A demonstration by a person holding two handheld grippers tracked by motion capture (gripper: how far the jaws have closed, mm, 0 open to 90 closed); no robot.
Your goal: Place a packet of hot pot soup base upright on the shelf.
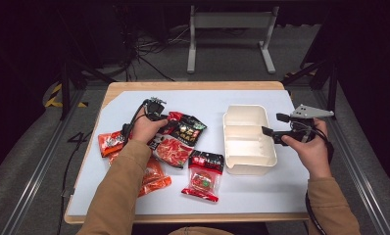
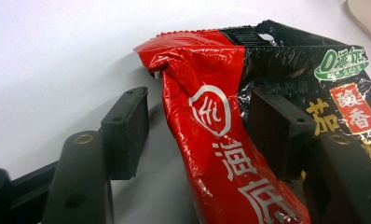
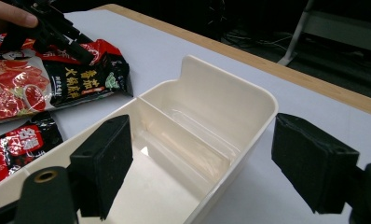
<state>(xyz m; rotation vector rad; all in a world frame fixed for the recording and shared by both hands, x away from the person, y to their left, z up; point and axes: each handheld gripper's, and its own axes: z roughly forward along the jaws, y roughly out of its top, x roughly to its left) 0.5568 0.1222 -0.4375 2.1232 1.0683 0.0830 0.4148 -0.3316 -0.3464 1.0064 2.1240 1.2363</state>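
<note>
Left gripper view first, since that's where the action is: the left gripper [image 2: 193,126] has its jaws straddling the crinkled corner of the red-and-black sauce packet [image 2: 207,135], red part raised between the pads. There's a gap on one side, so I'd call it spread around the corner and not squeezing yet. Grabbing a puckered corner makes sense, because a flat foil pouch gives you nothing else to bite.

Past those jaws, off to the side, sit the other packets [image 1: 203,176], fanned out so each can be taken singly.

Farther over, the right gripper [image 3: 197,163] hangs wide apart and empty just above the cream divided box [image 3: 249,100], probably waiting to steady it while the pouch gets dropped in.
</note>
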